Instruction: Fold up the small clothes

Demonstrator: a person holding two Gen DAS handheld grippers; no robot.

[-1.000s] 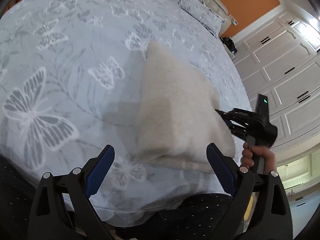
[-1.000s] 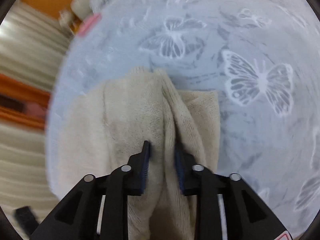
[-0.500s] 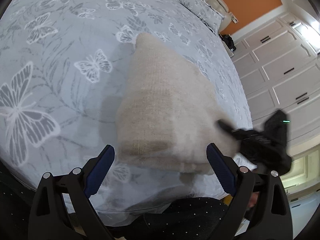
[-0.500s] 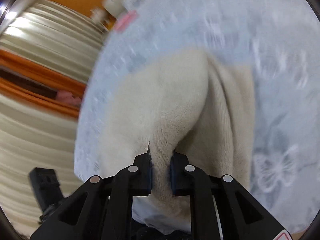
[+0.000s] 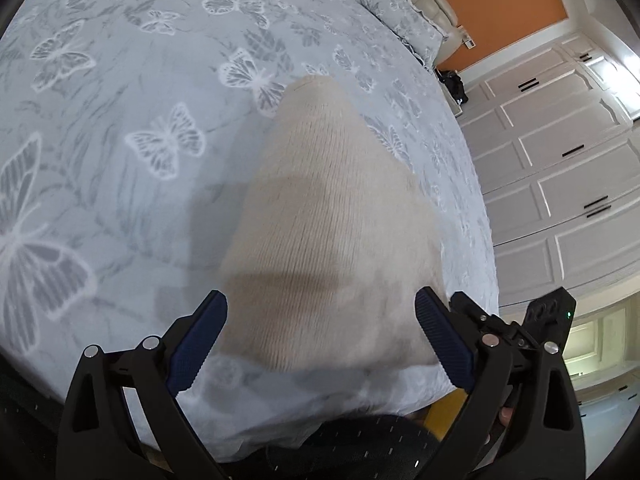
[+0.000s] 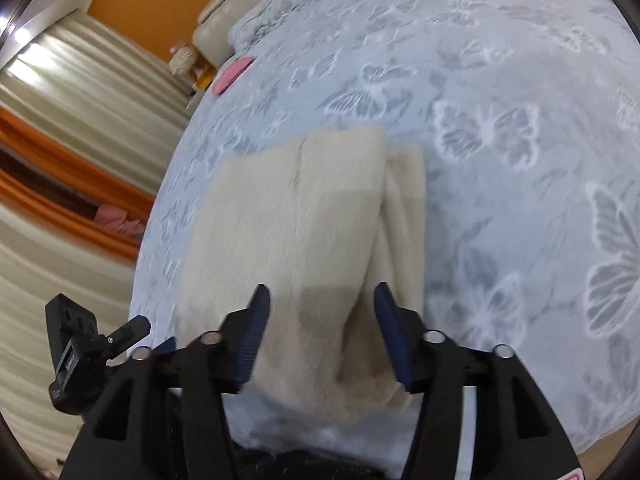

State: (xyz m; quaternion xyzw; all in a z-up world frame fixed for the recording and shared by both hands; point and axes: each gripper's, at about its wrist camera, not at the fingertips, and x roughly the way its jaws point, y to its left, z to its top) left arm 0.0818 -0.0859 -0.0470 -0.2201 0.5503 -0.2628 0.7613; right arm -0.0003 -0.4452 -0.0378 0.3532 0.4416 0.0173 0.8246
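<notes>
A cream knitted garment lies folded on the butterfly-print bedspread, near the bed's front edge. My left gripper is open and empty, its jaws wide apart above the garment's near end. In the right wrist view the same garment lies flat, folded in layers. My right gripper is open and empty just above its near edge. The right gripper also shows in the left wrist view, beside the garment's right corner.
A pink item lies far back on the bed near the pillows. White wardrobe doors stand to the right of the bed. Curtains hang on the other side. The bed's front edge is just below the garment.
My right gripper was shut on a fold of the garment and has opened, letting it drop flat. Both grippers have drawn back toward the bed's front edge.
</notes>
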